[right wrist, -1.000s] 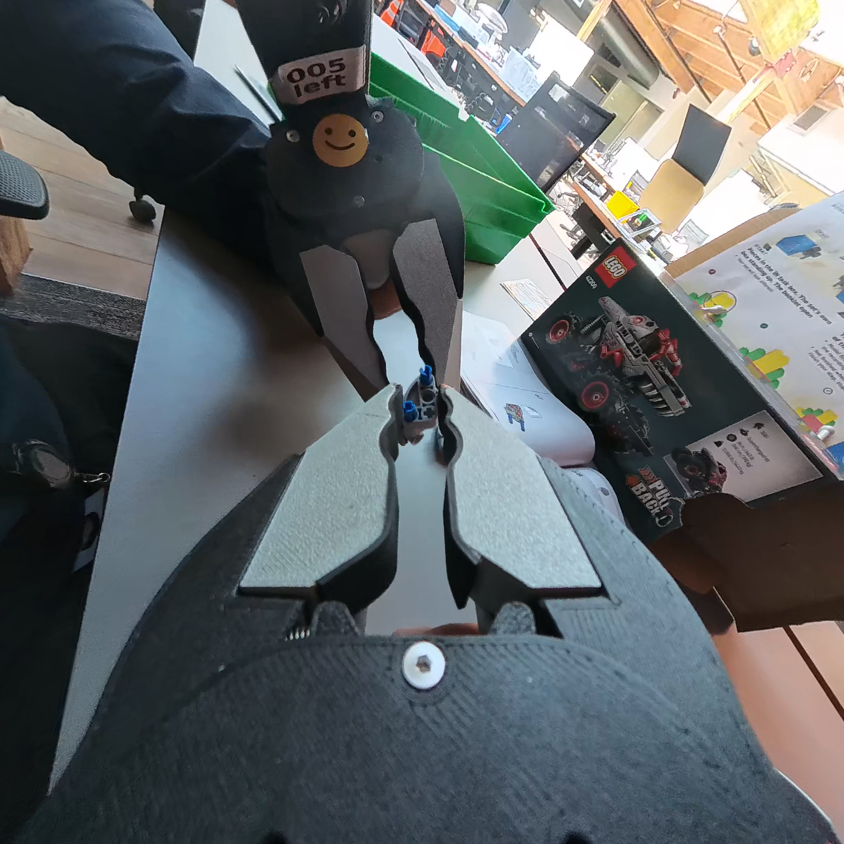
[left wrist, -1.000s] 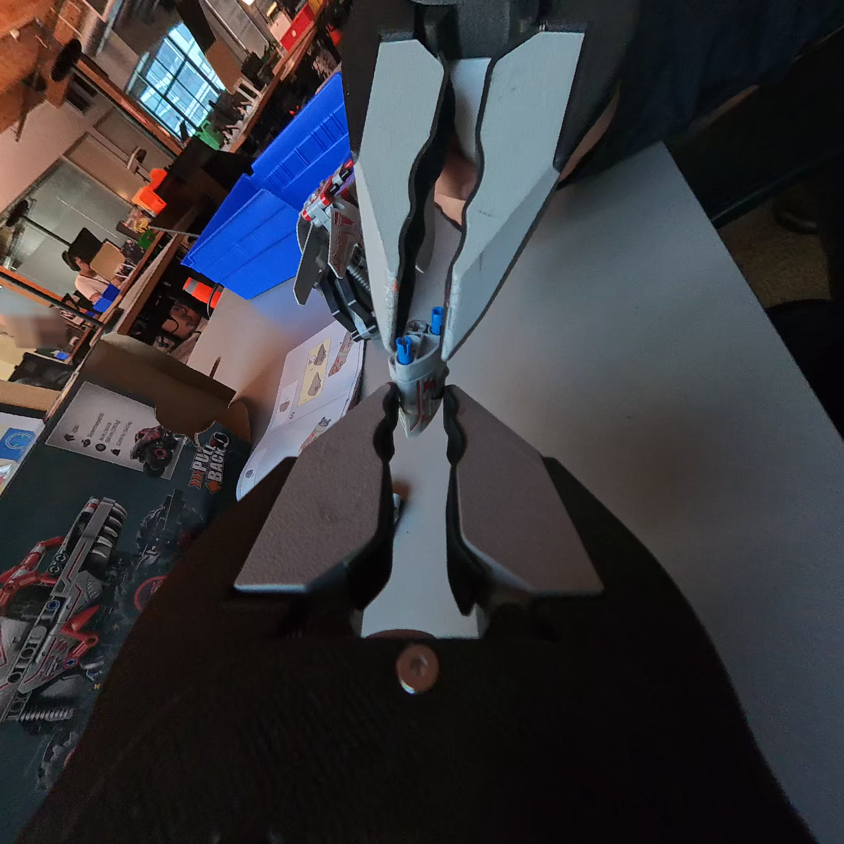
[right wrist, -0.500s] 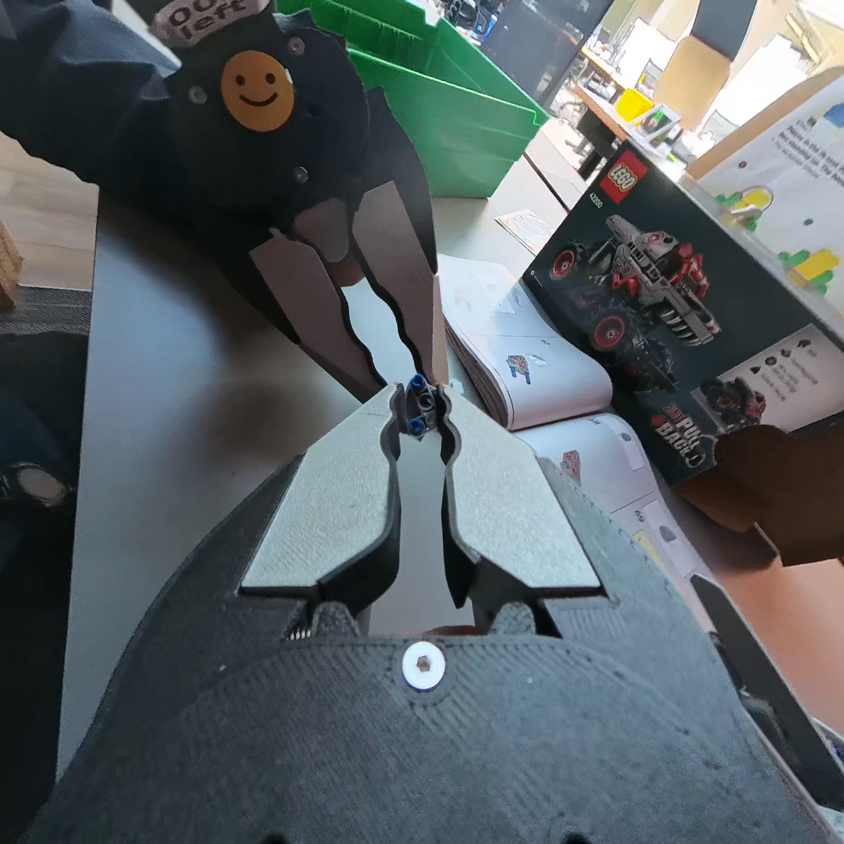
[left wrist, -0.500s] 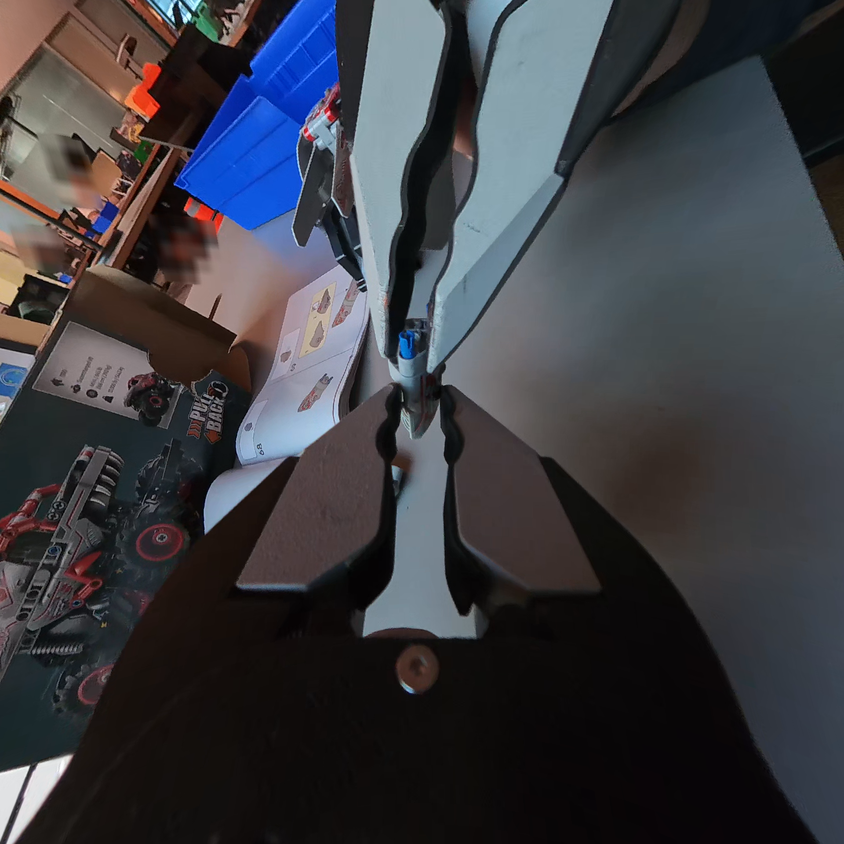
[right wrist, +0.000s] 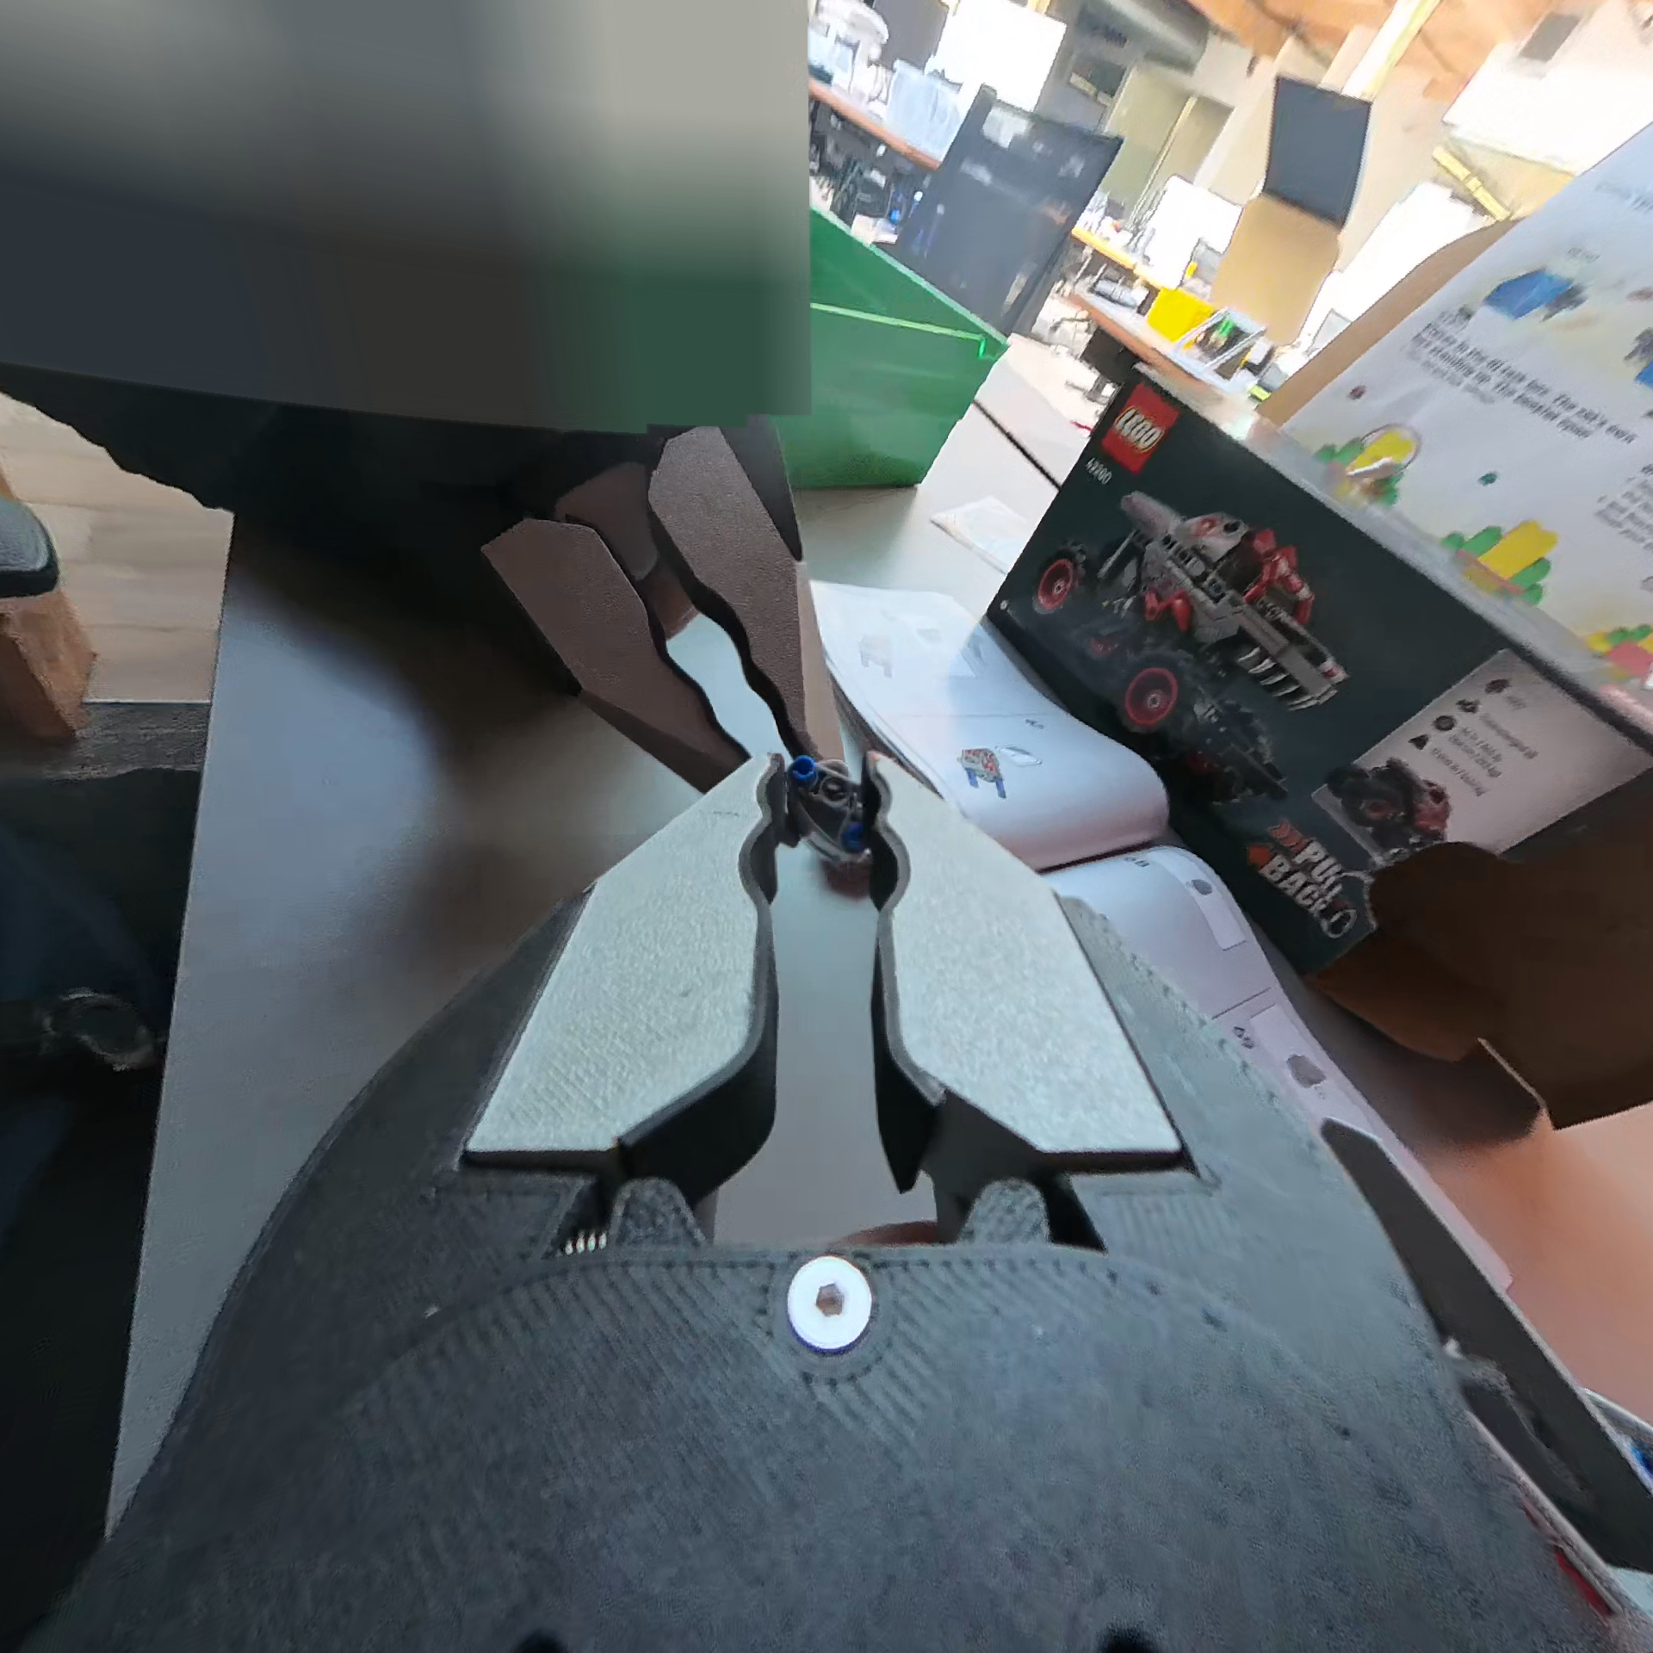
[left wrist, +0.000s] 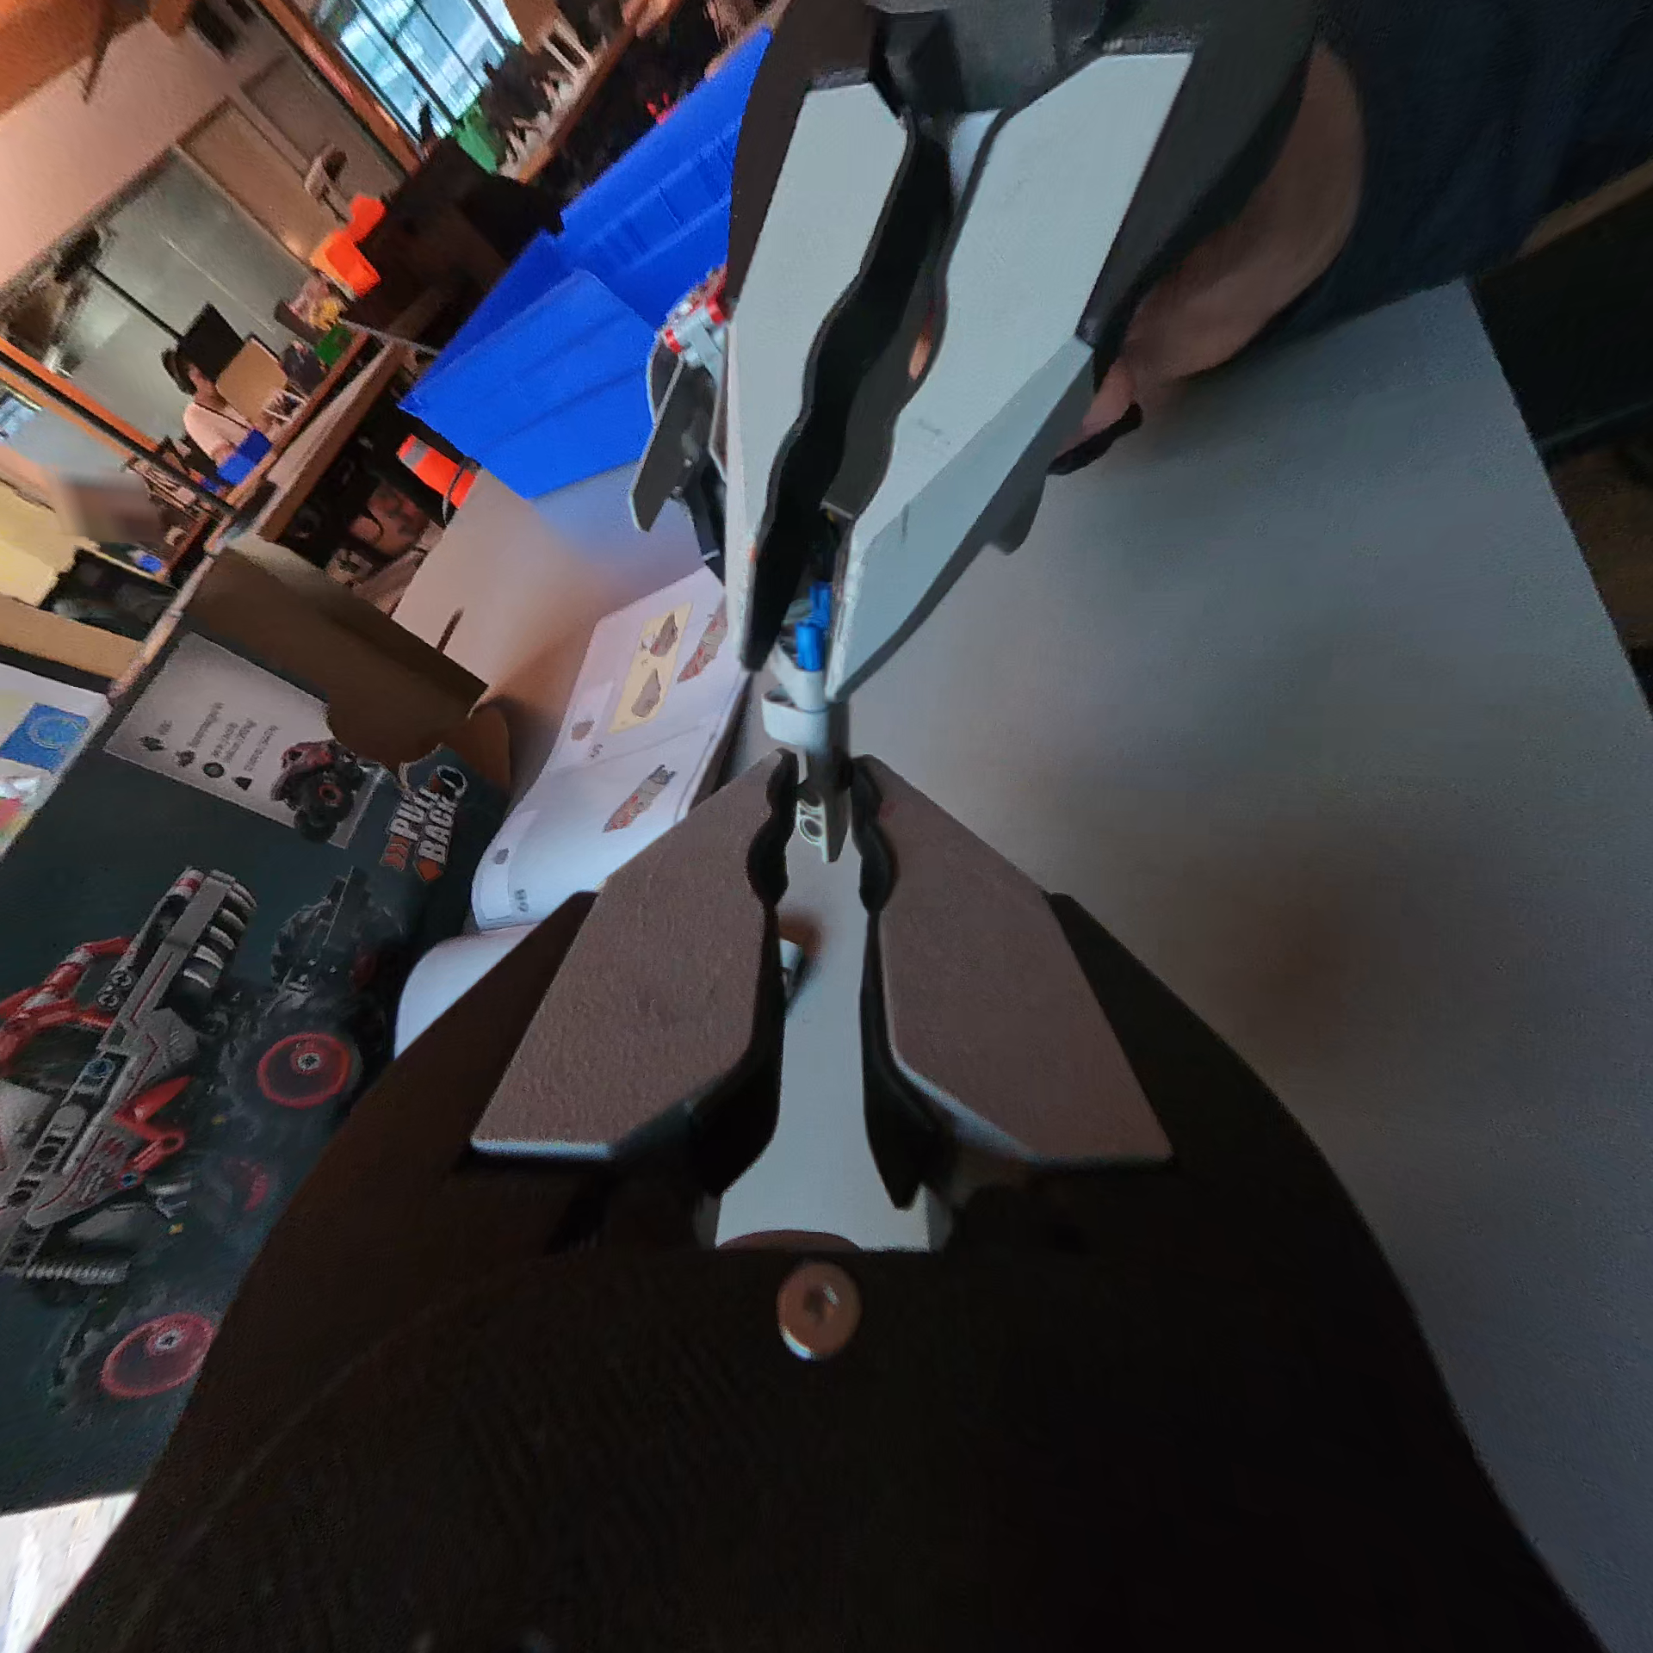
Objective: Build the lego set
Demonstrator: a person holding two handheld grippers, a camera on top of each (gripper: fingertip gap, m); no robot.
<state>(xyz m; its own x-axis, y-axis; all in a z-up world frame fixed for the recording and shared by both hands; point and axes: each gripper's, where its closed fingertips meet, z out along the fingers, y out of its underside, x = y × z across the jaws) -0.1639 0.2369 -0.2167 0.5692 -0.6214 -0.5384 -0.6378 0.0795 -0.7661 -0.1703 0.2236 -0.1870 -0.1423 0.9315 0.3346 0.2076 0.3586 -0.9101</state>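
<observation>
A small grey Lego piece with blue pins is held above the grey table between both grippers, which meet tip to tip. My left gripper is shut on its grey end. My right gripper comes in from the top of the left wrist view and closes around the end with the blue pins. In the right wrist view my right gripper is shut on the piece, and the left gripper reaches in from above. Most of the piece is hidden by the fingers.
The dark Lego box stands to the right, with the open instruction booklet in front of it. A green bin stands at the back. Blue bins and a partly built model lie behind the right gripper.
Both grippers stay shut on the piece. They have tilted and turned together, so the blue pins now sit at a different angle between the right fingertips.
</observation>
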